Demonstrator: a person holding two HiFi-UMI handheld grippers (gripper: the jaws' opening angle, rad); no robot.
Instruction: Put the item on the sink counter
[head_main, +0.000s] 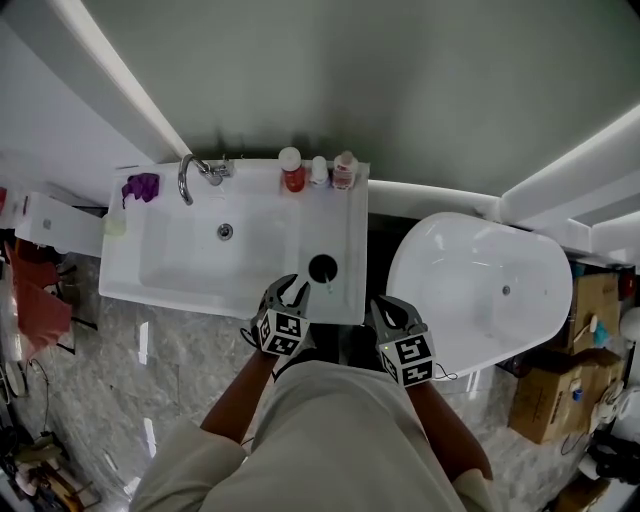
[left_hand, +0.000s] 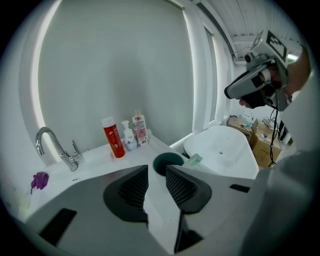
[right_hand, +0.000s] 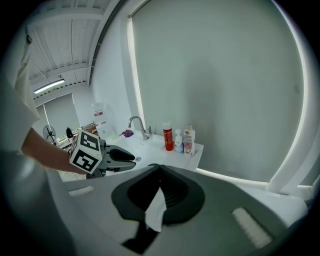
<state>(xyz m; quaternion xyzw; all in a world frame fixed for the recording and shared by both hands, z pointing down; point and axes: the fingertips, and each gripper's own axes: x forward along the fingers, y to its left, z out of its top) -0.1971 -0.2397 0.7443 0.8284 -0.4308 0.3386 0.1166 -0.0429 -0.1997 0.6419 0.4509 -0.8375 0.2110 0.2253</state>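
White sink counter stood against a grey wall. The dark cup sat upright on the counter's near right part, with a green toothbrush at its rim. The left gripper was at the counter's near edge, jaws partly apart and empty, the cup just beyond their tips, untouched. The right gripper was off the counter's near right corner, jaws closed together on nothing.

The sink counter appeared to be smooth, glossy white ceramic. The tap at its back edge was polished metal. The red bottle on its rear ledge looked like shiny plastic, and the dark cup on its right part looked matt. The floor in front of it was polished, veined stone.
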